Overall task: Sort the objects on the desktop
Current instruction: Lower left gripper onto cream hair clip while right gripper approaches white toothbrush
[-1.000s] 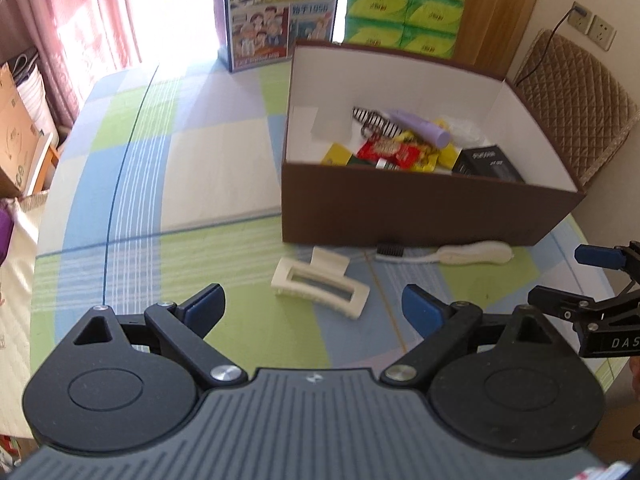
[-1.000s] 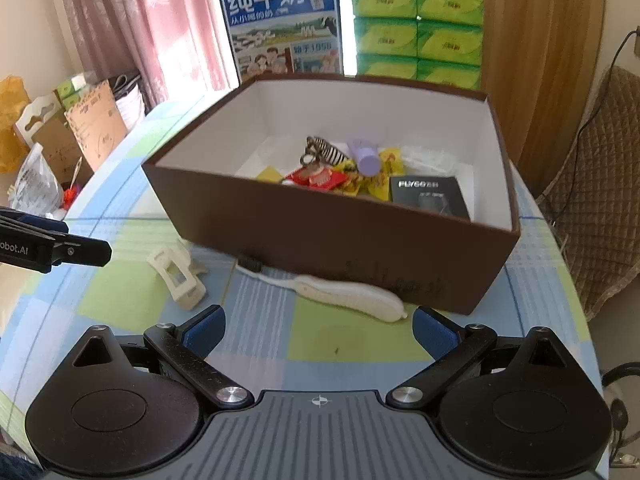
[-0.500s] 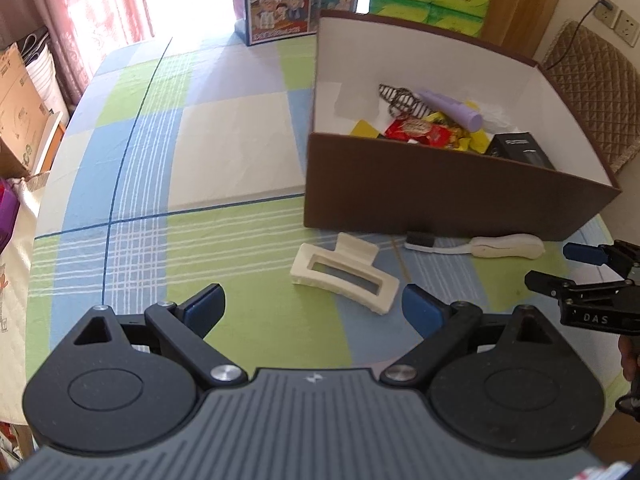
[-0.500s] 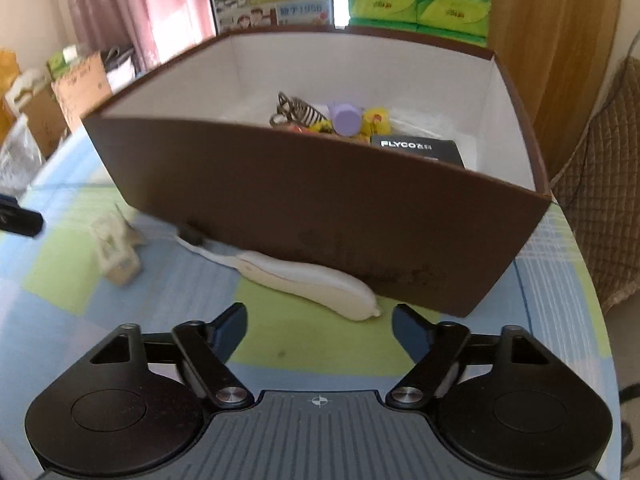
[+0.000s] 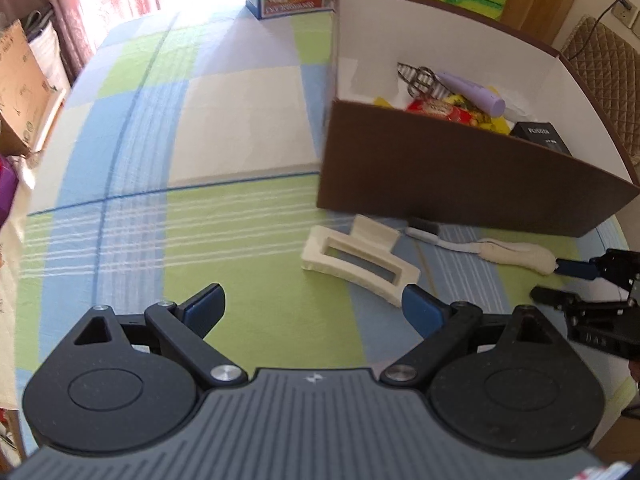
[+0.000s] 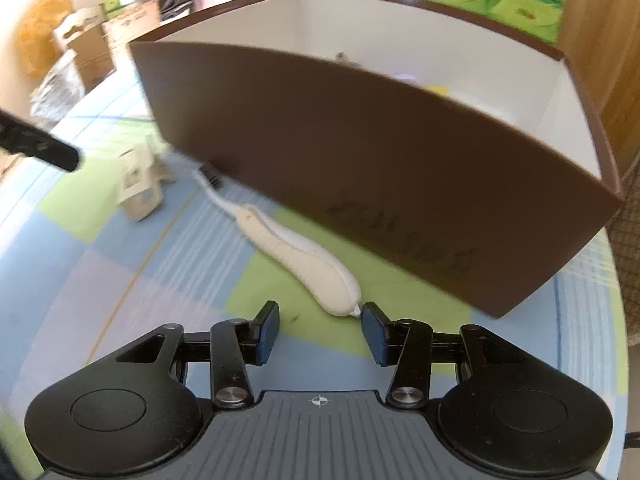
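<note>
Right wrist view: your right gripper (image 6: 320, 326) is spread open, its right pad touching the butt end of the white toothbrush (image 6: 296, 254), which lies on the checked tablecloth (image 6: 120, 280) along the brown box (image 6: 360, 152) wall, toward 12 o'clock. Your left gripper (image 5: 312, 306) is open too, with the cream hair claw (image 5: 356, 260) at 1 o'clock, near its right pad.

The brown box (image 6: 400, 168) walls off the far side just behind the toothbrush (image 6: 296, 256); the tablecloth (image 5: 224, 128) leftward lies open.
</note>
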`<action>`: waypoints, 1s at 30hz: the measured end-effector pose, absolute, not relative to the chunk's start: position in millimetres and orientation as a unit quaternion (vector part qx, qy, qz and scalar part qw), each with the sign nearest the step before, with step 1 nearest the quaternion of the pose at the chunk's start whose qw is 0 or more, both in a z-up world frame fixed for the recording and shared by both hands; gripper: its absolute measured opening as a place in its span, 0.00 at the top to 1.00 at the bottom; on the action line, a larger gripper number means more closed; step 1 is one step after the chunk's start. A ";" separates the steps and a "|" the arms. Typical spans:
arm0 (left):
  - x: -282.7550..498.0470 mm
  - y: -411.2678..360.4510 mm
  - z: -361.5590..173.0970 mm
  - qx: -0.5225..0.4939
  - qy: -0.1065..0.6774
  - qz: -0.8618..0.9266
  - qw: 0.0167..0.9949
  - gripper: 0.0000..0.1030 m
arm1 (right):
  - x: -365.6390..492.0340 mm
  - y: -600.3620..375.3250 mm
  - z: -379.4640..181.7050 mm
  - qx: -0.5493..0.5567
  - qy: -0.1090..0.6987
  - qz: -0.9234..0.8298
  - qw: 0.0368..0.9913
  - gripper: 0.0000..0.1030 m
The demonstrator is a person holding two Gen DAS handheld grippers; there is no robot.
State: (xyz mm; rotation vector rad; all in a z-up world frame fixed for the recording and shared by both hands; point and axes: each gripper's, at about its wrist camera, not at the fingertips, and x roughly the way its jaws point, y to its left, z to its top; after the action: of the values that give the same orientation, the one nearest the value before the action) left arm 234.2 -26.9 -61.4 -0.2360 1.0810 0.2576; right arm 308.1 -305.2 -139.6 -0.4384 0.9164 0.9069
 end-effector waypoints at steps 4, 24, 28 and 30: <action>245.3 -36.0 -73.2 -0.124 0.516 0.108 0.841 0.10 | 306.8 -309.1 -137.3 -0.190 0.440 0.415 0.773 0.57; 260.1 -29.5 -106.2 -0.105 0.523 0.127 0.836 0.23 | 322.5 -311.9 -128.5 -0.173 0.434 0.385 0.796 0.42; 244.1 -15.9 -105.4 -0.108 0.522 0.135 0.835 0.27 | 322.5 -292.0 -131.2 -0.198 0.415 0.409 0.789 0.41; 238.7 -12.2 -104.6 -0.108 0.521 0.135 0.836 0.27 | 321.8 -281.1 -134.5 -0.209 0.408 0.421 0.783 0.41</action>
State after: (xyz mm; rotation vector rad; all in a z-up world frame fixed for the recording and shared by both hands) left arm 238.7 -12.2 -104.6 -0.2283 1.1020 0.2866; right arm 321.8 -281.1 -134.5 -0.4513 0.8809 0.9082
